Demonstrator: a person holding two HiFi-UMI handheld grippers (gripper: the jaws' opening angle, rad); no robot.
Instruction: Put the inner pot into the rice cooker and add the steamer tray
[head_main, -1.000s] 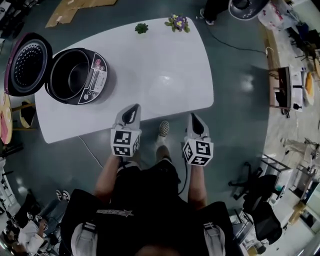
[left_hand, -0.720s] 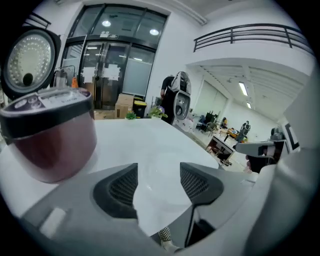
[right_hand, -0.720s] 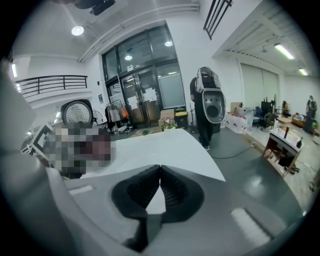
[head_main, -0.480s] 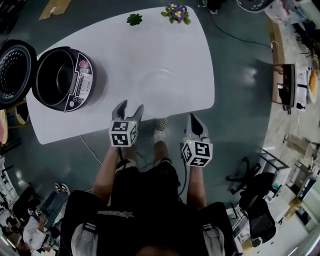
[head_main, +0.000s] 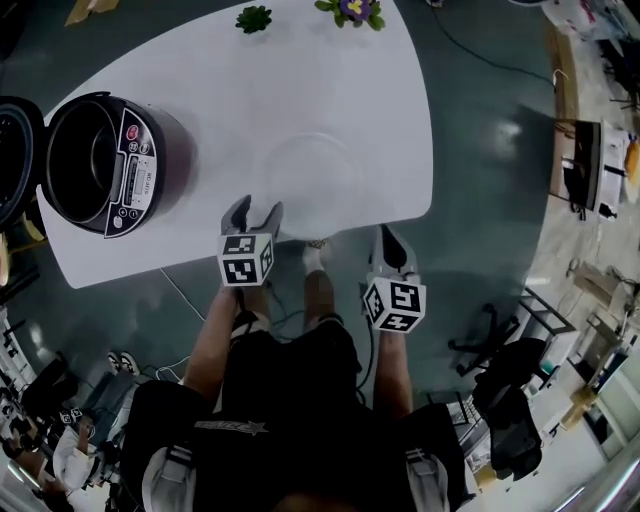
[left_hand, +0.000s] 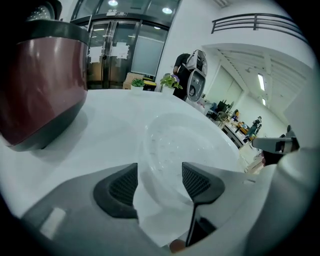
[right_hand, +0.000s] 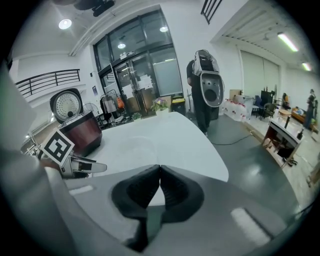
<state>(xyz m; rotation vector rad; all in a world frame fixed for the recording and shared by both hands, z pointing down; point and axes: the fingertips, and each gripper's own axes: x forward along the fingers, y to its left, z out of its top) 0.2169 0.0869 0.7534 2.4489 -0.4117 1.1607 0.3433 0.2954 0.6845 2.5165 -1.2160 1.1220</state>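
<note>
The dark rice cooker (head_main: 105, 165) stands on the white table's left end with its lid (head_main: 12, 150) swung open and the black inner pot (head_main: 80, 160) seated inside. A clear steamer tray (head_main: 310, 185) lies on the table near the front edge. My left gripper (head_main: 252, 212) is open at the tray's near rim. In the left gripper view the tray (left_hand: 185, 145) shows between the spread jaws of the gripper (left_hand: 160, 182), whose pads are clear of it, and the cooker's maroon wall (left_hand: 40, 90) rises at left. My right gripper (head_main: 388, 245) is shut and empty, just off the table's front edge.
Two small potted plants (head_main: 254, 17) (head_main: 350, 10) stand at the far edge of the white table (head_main: 330, 90). In the right gripper view my right gripper (right_hand: 160, 187) points over the table, with the cooker (right_hand: 82, 132) and the left gripper (right_hand: 75, 165) at left. Chairs and furniture stand on the floor at right.
The left gripper's jaws have opened, and it has come down to the steamer tray's near rim. The right gripper has sunk a little, still shut. The head view has shifted, sliding the cooker leftward.
</note>
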